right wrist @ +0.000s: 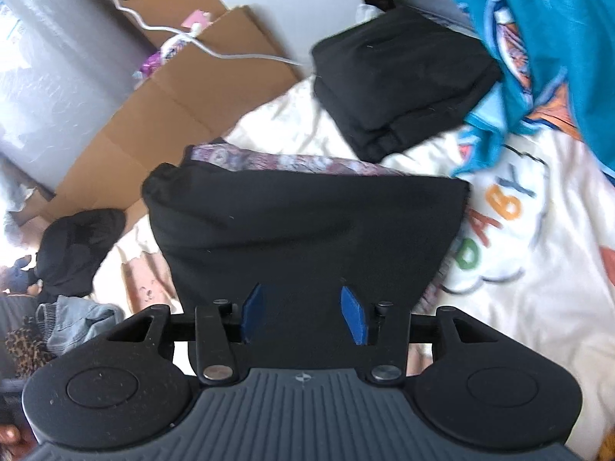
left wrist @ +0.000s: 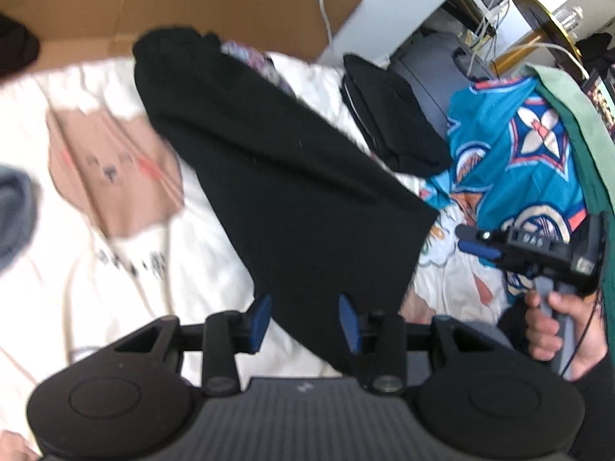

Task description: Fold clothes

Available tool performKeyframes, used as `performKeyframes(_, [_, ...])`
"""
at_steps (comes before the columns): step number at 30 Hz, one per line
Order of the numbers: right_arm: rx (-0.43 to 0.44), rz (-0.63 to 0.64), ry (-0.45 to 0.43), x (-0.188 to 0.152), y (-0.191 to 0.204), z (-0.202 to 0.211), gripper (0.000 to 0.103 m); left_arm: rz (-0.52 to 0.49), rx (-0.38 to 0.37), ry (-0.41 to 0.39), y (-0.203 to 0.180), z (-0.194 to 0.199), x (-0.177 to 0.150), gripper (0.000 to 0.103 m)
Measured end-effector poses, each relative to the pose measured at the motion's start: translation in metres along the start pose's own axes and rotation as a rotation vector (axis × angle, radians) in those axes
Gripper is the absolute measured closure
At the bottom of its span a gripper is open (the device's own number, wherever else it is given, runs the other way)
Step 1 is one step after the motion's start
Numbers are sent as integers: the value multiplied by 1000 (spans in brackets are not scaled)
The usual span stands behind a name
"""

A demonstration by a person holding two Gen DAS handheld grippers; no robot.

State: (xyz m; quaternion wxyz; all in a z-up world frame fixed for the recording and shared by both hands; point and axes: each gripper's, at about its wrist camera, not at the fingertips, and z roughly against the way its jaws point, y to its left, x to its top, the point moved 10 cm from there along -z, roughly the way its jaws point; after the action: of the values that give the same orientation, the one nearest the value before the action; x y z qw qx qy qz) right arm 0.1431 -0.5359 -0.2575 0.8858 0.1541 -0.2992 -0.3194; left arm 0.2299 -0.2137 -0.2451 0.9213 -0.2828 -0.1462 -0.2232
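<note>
While both grippers, left gripper (left wrist: 305,320) and right gripper (right wrist: 303,317), gape unclamped, the black garment (left wrist: 284,192) lies beside the folded black stack (right wrist: 399,77).

garment (right wrist: 303,230) on quilt (right wrist: 538,269), folded pile (right wrist: 399,77) behind it, cardboard (right wrist: 173,107) left

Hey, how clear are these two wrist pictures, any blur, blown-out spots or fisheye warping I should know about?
Left wrist view: motion blur smears the bear print and the black garment; the left gripper stays sharper. Right wrist view: milder blur, softest on the teal shirt; overexposed white patch at the left edge. Both views: strong fisheye bending toward the borders, dark corners.
</note>
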Motion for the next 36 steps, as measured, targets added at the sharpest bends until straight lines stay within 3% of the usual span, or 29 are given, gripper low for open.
performKeyframes(5, [23,3,-21,13,18,-22,53,-10,67,-61,2,30,41,59])
performKeyframes(9, [45,11,-37,23,35,-41,47,-33,123,-83,9,51,66,58])
performKeyframes(15, [77,22,-61,39,60,-70,47,-89,234,-63,34,55,92,57])
performKeyframes(20, [104,32,-81,52,82,-94,47,-67,282,-96,59,52,119,57])
performKeyframes(25, [119,69,-102,70,97,-126,47,-46,322,-111,79,36,142,57])
performKeyframes(31, [134,173,-98,93,122,-156,47,-79,350,-94,89,2,170,57])
performKeyframes(36, [109,163,-79,106,121,-182,48,-131,350,-101,91,-34,205,57])
